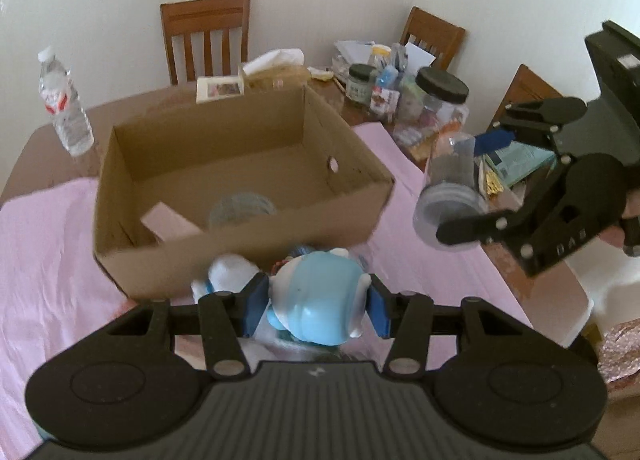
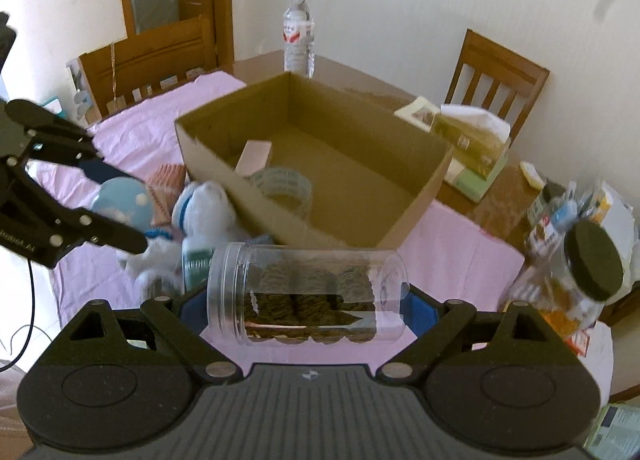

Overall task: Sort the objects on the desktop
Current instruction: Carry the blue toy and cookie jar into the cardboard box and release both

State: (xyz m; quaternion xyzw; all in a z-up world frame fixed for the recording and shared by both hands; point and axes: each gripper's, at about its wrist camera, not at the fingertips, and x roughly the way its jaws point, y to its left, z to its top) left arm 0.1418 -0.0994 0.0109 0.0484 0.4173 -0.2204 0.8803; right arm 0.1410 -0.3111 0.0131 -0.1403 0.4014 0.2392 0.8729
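Note:
My left gripper (image 1: 318, 308) is shut on a light-blue and white toy figure (image 1: 316, 300), held just in front of the near wall of an open cardboard box (image 1: 224, 140). From the right wrist view the same left gripper (image 2: 124, 204) and toy figure (image 2: 120, 200) sit left of the box (image 2: 360, 116). My right gripper (image 2: 308, 300) grips a clear plastic jar (image 2: 308, 292) with brown contents, lying sideways between its blue pads. In the left wrist view this right gripper (image 1: 472, 184) holds the jar (image 1: 452, 180) to the right of the box.
Inside the box lie a pink carton (image 2: 254, 156) and a clear tape roll (image 2: 284, 184). A white plush toy (image 2: 204, 204) lies on the pink cloth (image 1: 52, 252). A water bottle (image 1: 64, 100), a black-lidded jar (image 2: 588, 268), a tissue box (image 2: 472, 140) and chairs ring the table.

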